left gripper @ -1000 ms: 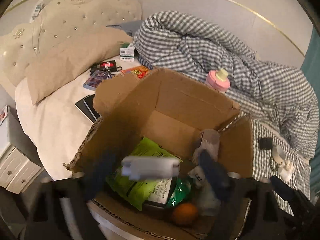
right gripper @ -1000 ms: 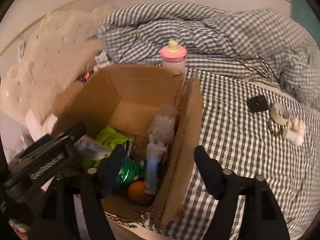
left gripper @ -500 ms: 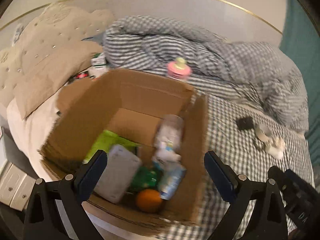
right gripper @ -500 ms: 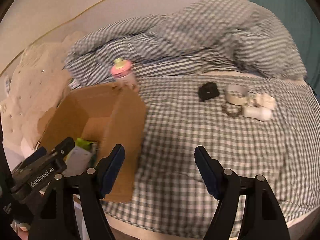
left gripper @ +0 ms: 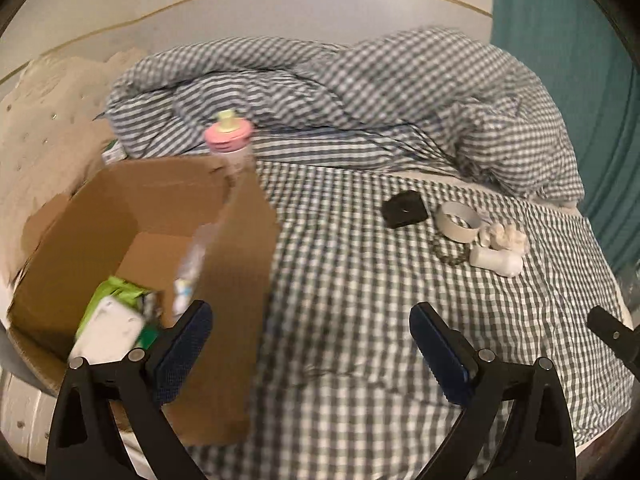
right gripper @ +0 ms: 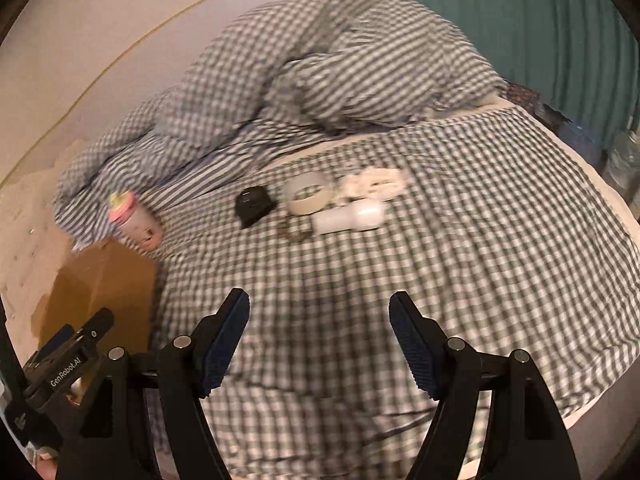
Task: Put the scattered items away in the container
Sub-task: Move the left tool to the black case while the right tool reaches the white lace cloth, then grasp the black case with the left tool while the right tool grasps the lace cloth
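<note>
Both tongs gaping wide, gripping nothing. Lying at twelve o'clock on the bed: light, stiff tape ring, best pinched across its rim; box at nine.

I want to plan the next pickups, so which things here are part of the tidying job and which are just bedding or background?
Part of the job:
cardboard box
black case
tape roll
white bottle
bead bracelet
pink-capped bottle

Just lying about:
checked duvet
pillows
teal curtain
</note>
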The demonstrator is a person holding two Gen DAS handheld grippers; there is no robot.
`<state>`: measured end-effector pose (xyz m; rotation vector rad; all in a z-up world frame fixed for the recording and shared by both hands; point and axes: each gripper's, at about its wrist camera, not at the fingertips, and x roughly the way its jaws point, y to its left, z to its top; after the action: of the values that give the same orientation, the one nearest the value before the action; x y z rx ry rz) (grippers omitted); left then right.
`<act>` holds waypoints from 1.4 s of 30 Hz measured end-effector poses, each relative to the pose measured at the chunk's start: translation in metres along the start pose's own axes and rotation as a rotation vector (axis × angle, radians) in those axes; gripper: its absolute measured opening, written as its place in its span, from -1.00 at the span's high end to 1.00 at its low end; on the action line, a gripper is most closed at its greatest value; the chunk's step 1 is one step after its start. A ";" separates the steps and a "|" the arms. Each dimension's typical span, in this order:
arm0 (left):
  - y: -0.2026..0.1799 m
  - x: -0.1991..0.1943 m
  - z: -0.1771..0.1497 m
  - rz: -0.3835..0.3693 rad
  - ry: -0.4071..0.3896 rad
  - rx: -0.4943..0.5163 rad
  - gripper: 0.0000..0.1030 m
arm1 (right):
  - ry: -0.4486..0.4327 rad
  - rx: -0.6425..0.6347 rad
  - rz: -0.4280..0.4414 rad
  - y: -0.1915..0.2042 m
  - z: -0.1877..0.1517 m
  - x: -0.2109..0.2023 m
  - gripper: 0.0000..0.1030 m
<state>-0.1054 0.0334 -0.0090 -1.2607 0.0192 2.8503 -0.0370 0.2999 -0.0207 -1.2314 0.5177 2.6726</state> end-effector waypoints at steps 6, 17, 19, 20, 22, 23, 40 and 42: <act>-0.040 0.045 0.024 -0.031 0.022 0.041 -0.97 | 0.020 0.021 -0.035 -0.029 0.029 0.033 -0.40; -0.098 0.153 0.069 -0.102 0.031 0.132 -0.97 | 0.076 -0.012 -0.093 -0.046 0.097 0.126 -0.40; -0.102 0.175 0.071 -0.115 0.049 0.139 -0.97 | 0.098 -0.016 -0.087 -0.047 0.106 0.148 -0.40; -0.103 0.189 0.072 -0.117 0.065 0.135 -0.97 | 0.106 -0.017 -0.089 -0.047 0.110 0.158 -0.40; -0.104 0.208 0.073 -0.115 0.091 0.125 -0.97 | 0.119 -0.019 -0.092 -0.046 0.116 0.176 -0.40; -0.103 0.218 0.074 -0.117 0.099 0.113 -0.97 | 0.125 -0.021 -0.092 -0.046 0.118 0.186 -0.40; -0.136 0.305 0.074 -0.199 0.182 0.196 -0.82 | 0.232 0.030 -0.111 -0.068 0.120 0.284 -0.15; -0.135 0.300 0.074 -0.218 0.178 0.193 -0.36 | 0.225 0.021 -0.140 -0.072 0.119 0.280 0.36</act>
<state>-0.3579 0.1756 -0.1812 -1.3772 0.1471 2.4810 -0.2830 0.4095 -0.1794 -1.5120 0.4684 2.4230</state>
